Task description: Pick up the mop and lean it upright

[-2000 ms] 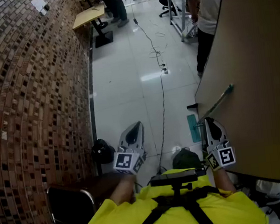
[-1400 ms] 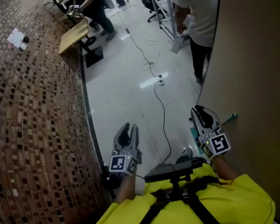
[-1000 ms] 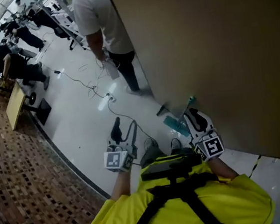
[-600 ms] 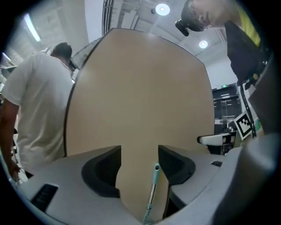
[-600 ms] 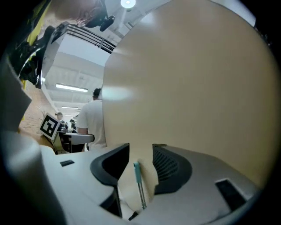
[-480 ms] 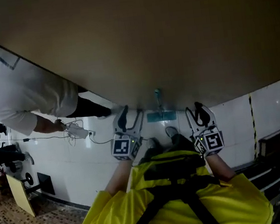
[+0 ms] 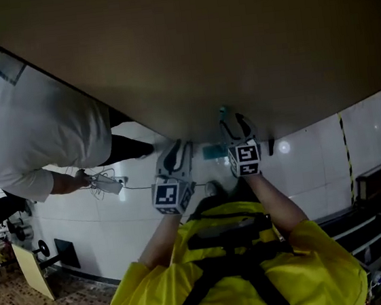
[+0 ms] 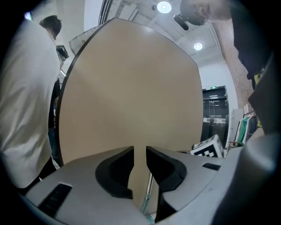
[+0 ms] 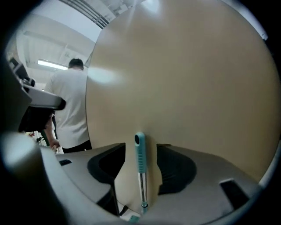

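Observation:
The mop stands upright against the beige wall (image 7: 199, 45), its teal grip (image 9: 139, 151) above a metal shaft (image 9: 141, 189). In the head view the grip's top (image 7: 223, 112) shows above the teal mop head (image 7: 212, 153) on the floor. My right gripper (image 9: 141, 149) has just been opening. Its jaws stand wide on either side of the grip without pressing on it. In the head view the right gripper (image 7: 232, 124) is at the handle's top. My left gripper (image 8: 139, 151) has just been closing to a narrow slit with nothing in it. The shaft (image 8: 148, 191) shows below it.
A person in a white shirt (image 7: 31, 132) stands close at the left, holding a power strip (image 7: 105, 184) with a cable. A black-and-yellow stripe (image 7: 343, 138) runs up the white tiled floor at the right, beside a dark rack (image 7: 380, 195). A wooden board (image 7: 29, 269) lies lower left.
The head view has swung from the brick wall to the beige wall. My right gripper moved left from beside the mop to around its grip and opened. The left jaws narrowed.

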Tool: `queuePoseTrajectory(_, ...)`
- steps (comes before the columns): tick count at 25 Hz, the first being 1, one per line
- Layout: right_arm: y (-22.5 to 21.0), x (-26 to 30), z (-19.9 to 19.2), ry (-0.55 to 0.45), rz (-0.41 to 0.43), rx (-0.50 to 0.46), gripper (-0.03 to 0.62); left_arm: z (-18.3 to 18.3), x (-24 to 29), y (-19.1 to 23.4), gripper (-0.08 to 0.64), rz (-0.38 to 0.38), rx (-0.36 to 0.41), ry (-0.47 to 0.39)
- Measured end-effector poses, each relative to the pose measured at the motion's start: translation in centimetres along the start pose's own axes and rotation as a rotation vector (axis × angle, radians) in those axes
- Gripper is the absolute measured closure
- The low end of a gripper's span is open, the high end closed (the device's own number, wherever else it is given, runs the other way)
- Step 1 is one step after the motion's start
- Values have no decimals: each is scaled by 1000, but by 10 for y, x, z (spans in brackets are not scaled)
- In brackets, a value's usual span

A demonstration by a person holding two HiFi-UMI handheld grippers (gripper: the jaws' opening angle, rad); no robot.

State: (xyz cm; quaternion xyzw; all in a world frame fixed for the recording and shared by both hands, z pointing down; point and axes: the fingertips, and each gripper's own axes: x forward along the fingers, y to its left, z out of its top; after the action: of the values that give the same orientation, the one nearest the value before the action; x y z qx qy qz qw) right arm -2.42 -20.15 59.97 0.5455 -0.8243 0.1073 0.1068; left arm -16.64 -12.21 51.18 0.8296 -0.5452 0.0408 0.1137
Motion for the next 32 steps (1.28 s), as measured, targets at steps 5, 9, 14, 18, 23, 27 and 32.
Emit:
queuePoseTrajectory(5, 2, 36, -21, 47, -65, 20, 383, -13, -17, 20, 469, 15, -15, 35)
queuePoseTrajectory(9, -1, 47, -32, 58, -117, 30, 445, -23, -15, 34, 469, 31, -25, 54)
queuePoseTrajectory(14, -3, 48, -31, 44, -162, -5, 487, -27, -10, 42, 469, 33, -35, 58)
queuePoseTrajectory(18, 2, 14, -24, 34, -112, -21, 489, -30, -11, 38, 469, 20, -47, 58)
queuePoseTrajectory(23, 9, -63, 6, -23, -72, -31, 489, -19, -13, 37, 469, 0, -62, 14)
queuePoseTrajectory(27, 6, -125, 78, -152, -46, -39, 489, -6, -16, 24, 469, -43, -28, -2)
queuePoseTrajectory(32, 17, -179, 172, -350, 41, -77, 491, 45, -22, 12, 470, -71, -13, -71)
